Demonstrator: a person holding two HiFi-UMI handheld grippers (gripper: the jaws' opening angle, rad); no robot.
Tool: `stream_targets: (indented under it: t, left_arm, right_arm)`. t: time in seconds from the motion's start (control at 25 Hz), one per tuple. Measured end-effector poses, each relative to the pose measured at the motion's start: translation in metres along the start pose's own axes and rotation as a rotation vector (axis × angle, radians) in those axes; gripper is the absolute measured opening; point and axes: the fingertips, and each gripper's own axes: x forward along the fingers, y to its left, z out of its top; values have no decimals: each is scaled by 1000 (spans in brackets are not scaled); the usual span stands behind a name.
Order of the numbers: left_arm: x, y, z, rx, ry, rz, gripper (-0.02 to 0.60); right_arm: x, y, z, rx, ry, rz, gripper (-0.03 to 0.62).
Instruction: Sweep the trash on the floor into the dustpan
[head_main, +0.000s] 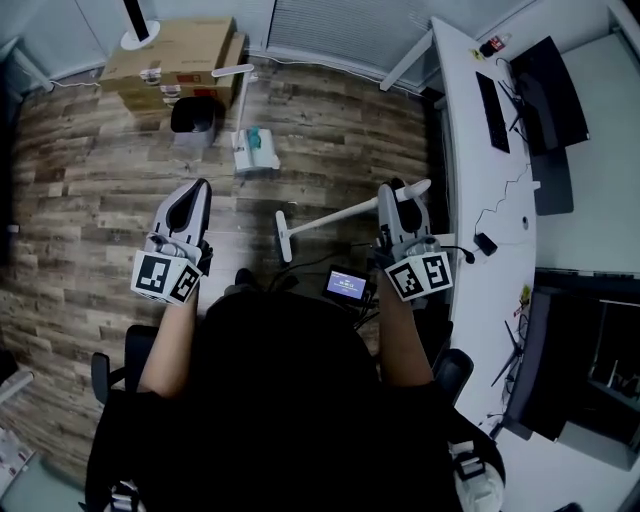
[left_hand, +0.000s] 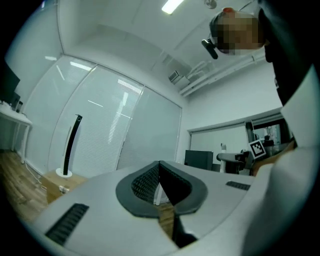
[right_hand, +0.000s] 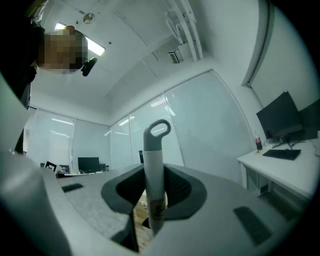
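Note:
My right gripper (head_main: 401, 197) is shut on the white broom handle (head_main: 340, 213). The broom slants down to its narrow brush head (head_main: 284, 238) on the wooden floor, in front of me. In the right gripper view the handle (right_hand: 154, 170) stands upright between the dark pads, its loop end (right_hand: 159, 129) above the gripper (right_hand: 155, 187). My left gripper (head_main: 194, 192) is shut and holds nothing; its pads meet in the left gripper view (left_hand: 159, 169). A white dustpan (head_main: 255, 152) with something teal on it stands farther off, between and beyond the two grippers. I cannot make out loose trash on the floor.
A cardboard box (head_main: 172, 55) and a black bin (head_main: 195, 114) stand at the back left, close to the dustpan. A long white desk (head_main: 480, 190) with a keyboard and monitors runs along the right. A small lit screen (head_main: 347, 285) sits near my body.

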Motion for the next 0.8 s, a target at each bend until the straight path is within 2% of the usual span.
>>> stream_targets:
  t: [0.16, 0.28, 0.44, 0.56, 0.68, 0.8]
  left_arm:
    - [6, -14, 3, 35, 5, 22, -5]
    - [15, -35, -4, 90, 33, -6, -5]
    - [27, -65, -23, 90, 77, -39, -5]
    - [35, -81, -25, 101, 91, -68, -5]
    - [39, -89, -24, 113, 92, -87, -5]
    - [41, -95, -25, 114, 95, -95, -5]
  right_arm:
    - [-5, 3, 4, 9, -4, 63, 94]
    - [-10, 6, 6, 9, -18, 108, 94]
    - [-23, 3, 2, -45, 2, 129, 94]
    - [-33, -5, -2, -71, 13, 113, 94]
    - [-43, -21, -6, -46, 13, 57, 95]
    - [-51, -31, -6, -67, 22, 23, 95]
